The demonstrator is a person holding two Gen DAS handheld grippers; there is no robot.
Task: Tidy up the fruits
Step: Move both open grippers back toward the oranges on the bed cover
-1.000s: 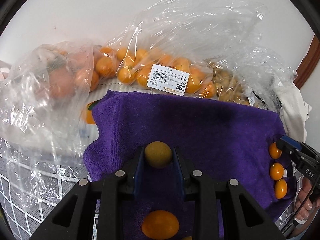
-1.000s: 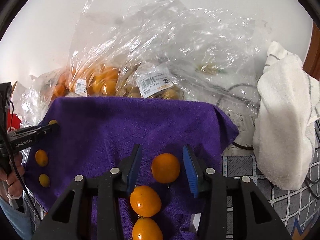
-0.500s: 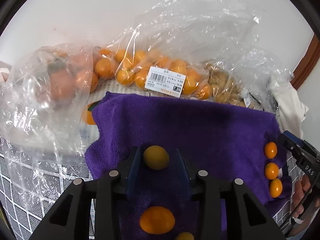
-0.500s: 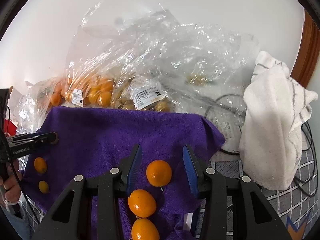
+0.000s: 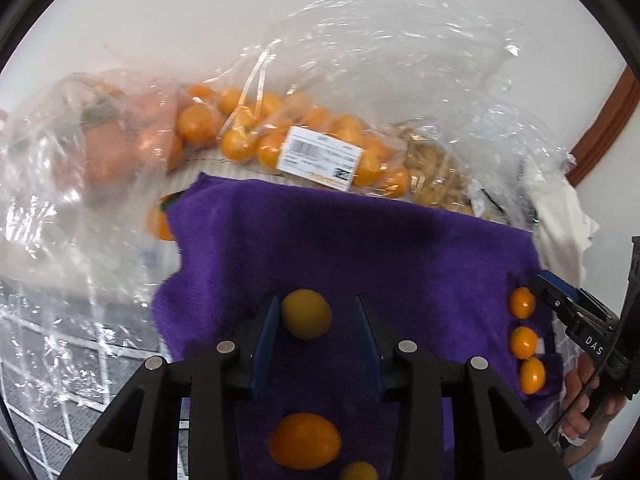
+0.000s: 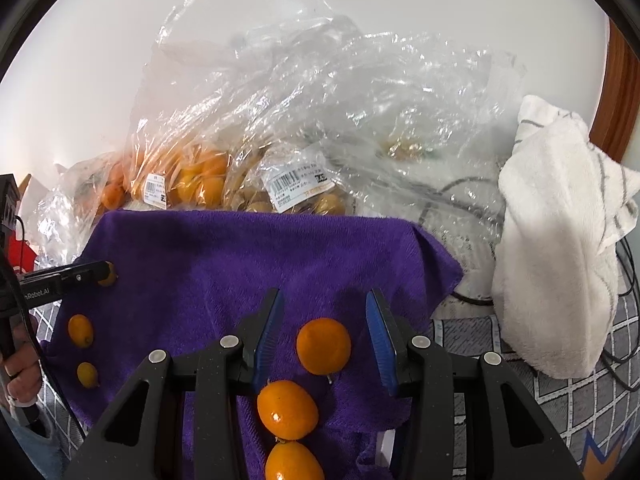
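A purple towel (image 5: 360, 248) lies on the table, also seen in the right wrist view (image 6: 248, 264). My left gripper (image 5: 316, 316) is open around a yellowish kumquat (image 5: 306, 314) that rests on the towel; two more kumquats (image 5: 304, 446) lie behind it in a row. My right gripper (image 6: 324, 328) is open around an orange kumquat (image 6: 323, 346) on the towel, with two more (image 6: 287, 409) in a row behind it. The right gripper shows at the right edge of the left wrist view (image 5: 576, 316), next to those three kumquats (image 5: 522, 342).
Clear plastic bags of kumquats (image 5: 280, 136) and other fruit (image 5: 108, 148) lie behind the towel against a white wall. Crumpled plastic (image 6: 360, 120) and a white cloth (image 6: 556, 240) with black cables sit to the right. The table has a grey grid pattern (image 5: 60, 380).
The left gripper's jaws have opened wider and the kumquat now sits free on the towel. Both grippers have drawn back and up slightly; the right one stayed open.
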